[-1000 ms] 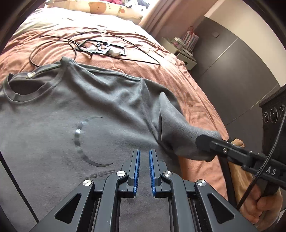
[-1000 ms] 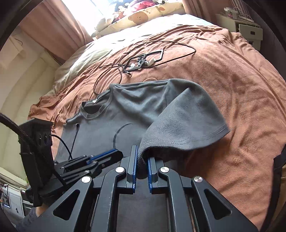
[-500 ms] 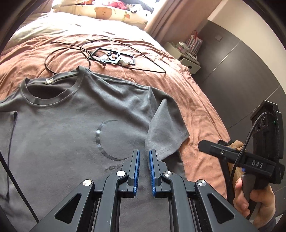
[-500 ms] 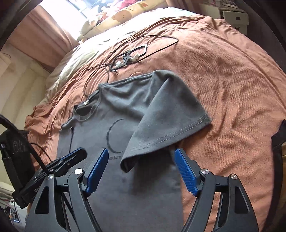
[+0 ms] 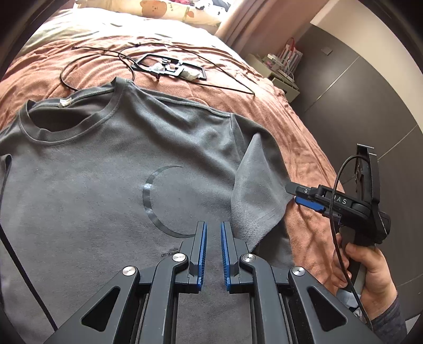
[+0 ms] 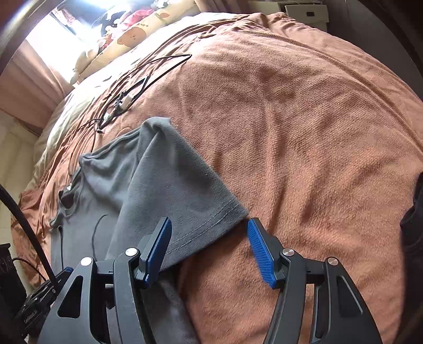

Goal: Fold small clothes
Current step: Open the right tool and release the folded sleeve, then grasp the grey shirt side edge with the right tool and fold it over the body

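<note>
A brown bed (image 5: 277, 111) fills both views, with pillows (image 5: 158, 12) at its far end and a black cable (image 5: 100, 57) looped around a small frame on the cover beyond the shirt. A dark wardrobe (image 5: 357, 87) stands along the right.

The grey shirt (image 5: 105, 185) lies face up across the near left of the bed, collar toward the far left, a crescent print on the chest. Its body is spread flat and unfolded. The right sleeve (image 5: 259, 195) is turned in, lying partly over the chest with its hem toward the near side; the fold is loose and slightly peaked, not pressed flat. The left edge of the shirt runs out of view, so the other sleeve cannot be judged.

The right gripper (image 6: 208, 246) sits low at the sleeve's hem, its jaws spread wide: the left pad (image 6: 158, 248) rests over the cloth, the other over bare bed, and nothing is pinched. In the left view a hand (image 5: 370, 272) holds its grip at the right edge. The left gripper (image 5: 212, 232) hovers over the lower chest, its jaws nearly together with a narrow gap and no cloth between them.

I judge the task barely begun: one sleeve is brought in, and the other sleeve, the sides and the lengthwise fold remain.
</note>
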`<state>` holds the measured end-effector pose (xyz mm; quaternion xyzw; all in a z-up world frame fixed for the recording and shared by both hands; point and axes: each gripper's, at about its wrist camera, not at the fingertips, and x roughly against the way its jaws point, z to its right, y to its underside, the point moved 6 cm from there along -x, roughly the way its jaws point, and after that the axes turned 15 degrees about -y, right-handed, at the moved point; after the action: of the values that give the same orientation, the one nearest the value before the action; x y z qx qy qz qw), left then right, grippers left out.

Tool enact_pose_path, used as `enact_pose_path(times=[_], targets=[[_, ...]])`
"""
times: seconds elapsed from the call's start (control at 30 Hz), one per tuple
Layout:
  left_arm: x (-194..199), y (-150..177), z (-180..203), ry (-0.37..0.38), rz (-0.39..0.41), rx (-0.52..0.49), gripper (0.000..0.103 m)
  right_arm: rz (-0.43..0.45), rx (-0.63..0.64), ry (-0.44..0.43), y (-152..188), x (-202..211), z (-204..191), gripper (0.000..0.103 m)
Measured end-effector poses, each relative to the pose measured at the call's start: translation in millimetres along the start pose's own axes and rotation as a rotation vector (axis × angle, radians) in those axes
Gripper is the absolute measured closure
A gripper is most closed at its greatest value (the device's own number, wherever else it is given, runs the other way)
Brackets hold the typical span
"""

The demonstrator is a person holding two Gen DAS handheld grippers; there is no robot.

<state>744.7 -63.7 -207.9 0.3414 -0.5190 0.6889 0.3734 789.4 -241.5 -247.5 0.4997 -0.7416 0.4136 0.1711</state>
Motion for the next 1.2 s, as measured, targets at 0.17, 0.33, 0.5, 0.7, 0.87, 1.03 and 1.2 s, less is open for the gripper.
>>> enact_pose_path(times=[0.17, 0.33, 0.5, 0.7, 0.87, 1.03, 1.2], targets=[[-17, 5, 14, 0.088, -0.027, 0.007, 0.077, -0.008, 0.045, 0.027, -2, -12, -1, 0.065], [-20, 9, 33, 0.124, -0.014, -0.016, 0.056, -0.009, 0.07, 0.016, -8, -10, -4, 0.098], [-31, 12, 43, 0.093, -0.024, -0.036, 0.056, 0.001, 0.116, -0.017, -11, 7, -17, 0.099], [-42, 23, 52, 0.134, -0.048, -0.025, 0.093, 0.035, 0.183, -0.083, -16, 35, -42, 0.099], [-32, 30, 58, 0.182, -0.063, -0.028, 0.096, 0.049, 0.228, -0.145, -15, 53, -66, 0.099], [-21, 35, 55, 0.191, -0.077, -0.01, 0.096, 0.036, 0.28, -0.192, -11, 54, -94, 0.099], [-11, 34, 33, 0.167, -0.103, 0.025, 0.092, 0.014, 0.327, -0.23, -5, 47, -119, 0.099]])
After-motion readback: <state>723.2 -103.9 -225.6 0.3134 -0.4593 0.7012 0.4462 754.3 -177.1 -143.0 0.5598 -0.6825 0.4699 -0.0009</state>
